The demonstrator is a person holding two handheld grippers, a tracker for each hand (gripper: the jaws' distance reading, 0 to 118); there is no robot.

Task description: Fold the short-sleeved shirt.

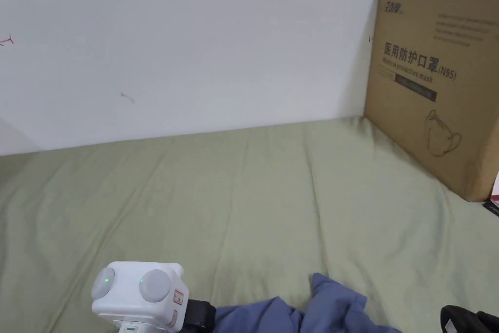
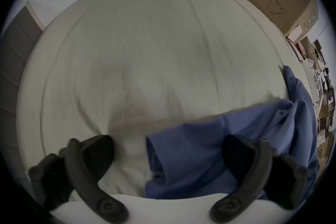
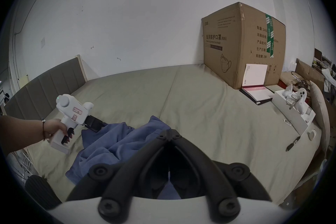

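While the green bedsheet (image 1: 273, 192) spreads bare across mid-frame in the head view, leaving wide room for laying out, the cardboard box (image 1: 438, 80) closes the upper right. Crumpled at bottom centre lies the blue short-sleeved shirt (image 1: 312, 312). Its bunched edge sits between the wide-open jaws of the left gripper (image 2: 168, 153), the likelier one to grasp. The right gripper (image 3: 170, 132) has its jaws closed, tips together above the shirt, apparently gripping nothing.

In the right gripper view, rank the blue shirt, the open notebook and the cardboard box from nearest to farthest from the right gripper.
1. Blue shirt: crumpled right at the right gripper, to its left.
2. Open notebook: on the bed to the right, against the box's foot.
3. Cardboard box: far right, by the wall.
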